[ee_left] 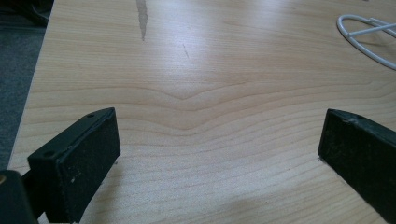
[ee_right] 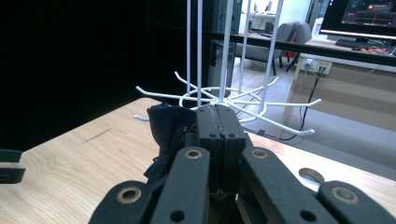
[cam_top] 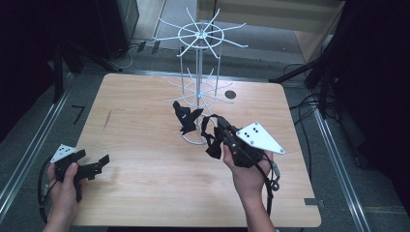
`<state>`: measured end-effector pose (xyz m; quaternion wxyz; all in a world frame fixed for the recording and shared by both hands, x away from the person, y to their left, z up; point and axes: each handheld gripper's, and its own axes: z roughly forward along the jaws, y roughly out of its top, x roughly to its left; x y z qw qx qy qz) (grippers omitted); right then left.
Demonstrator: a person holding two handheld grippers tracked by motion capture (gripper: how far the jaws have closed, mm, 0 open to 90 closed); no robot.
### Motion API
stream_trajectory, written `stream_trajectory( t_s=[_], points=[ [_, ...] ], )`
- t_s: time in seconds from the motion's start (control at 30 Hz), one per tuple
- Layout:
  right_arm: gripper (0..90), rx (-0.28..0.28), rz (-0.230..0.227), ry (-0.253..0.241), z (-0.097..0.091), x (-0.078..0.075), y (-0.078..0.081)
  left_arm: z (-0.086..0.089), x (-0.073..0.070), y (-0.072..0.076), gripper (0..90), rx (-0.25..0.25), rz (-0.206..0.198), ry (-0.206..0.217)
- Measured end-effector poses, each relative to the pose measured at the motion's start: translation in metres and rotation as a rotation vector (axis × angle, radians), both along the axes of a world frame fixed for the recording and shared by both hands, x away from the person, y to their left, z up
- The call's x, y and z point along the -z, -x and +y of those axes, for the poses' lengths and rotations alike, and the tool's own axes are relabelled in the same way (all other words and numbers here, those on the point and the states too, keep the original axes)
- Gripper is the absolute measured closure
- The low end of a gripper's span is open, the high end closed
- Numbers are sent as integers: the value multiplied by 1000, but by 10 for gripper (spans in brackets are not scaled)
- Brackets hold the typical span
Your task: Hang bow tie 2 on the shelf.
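A white wire hook rack [cam_top: 199,72] stands at the back middle of the wooden table [cam_top: 145,145]. One black fabric piece [cam_top: 186,118] hangs on its lower ring of hooks. My right gripper [cam_top: 220,124] is just right of the rack's foot, shut on a second black fabric piece [cam_top: 212,142] that droops beside the jaws. In the right gripper view the jaws [ee_right: 217,112] press together, dark cloth [ee_right: 168,128] bunches at their left, and the rack's lower hooks [ee_right: 224,100] are right behind. My left gripper [cam_top: 92,158] rests open at the front left, with bare wood between its pads [ee_left: 88,158].
The rack's round wire foot [ee_left: 369,35] lies at the top right of the left gripper view. A round cable hole [cam_top: 230,94] sits in the table behind the rack. Metal rails run along the floor on both sides. The table's left edge [ee_left: 32,93] is close to the left gripper.
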<state>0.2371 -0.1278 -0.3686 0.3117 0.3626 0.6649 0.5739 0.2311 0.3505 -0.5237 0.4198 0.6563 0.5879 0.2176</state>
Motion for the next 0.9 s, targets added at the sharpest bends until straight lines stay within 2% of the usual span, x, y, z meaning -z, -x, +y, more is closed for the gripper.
stream_trajectory(
  t_s=[0.27,0.9],
  points=[
    [900,2,6,-4,2,-2,-8,0,0,0,0,2,-1,0],
    [900,2,84,-55,0,8,-37,0,0,0,0,2,0,0]
  ],
)
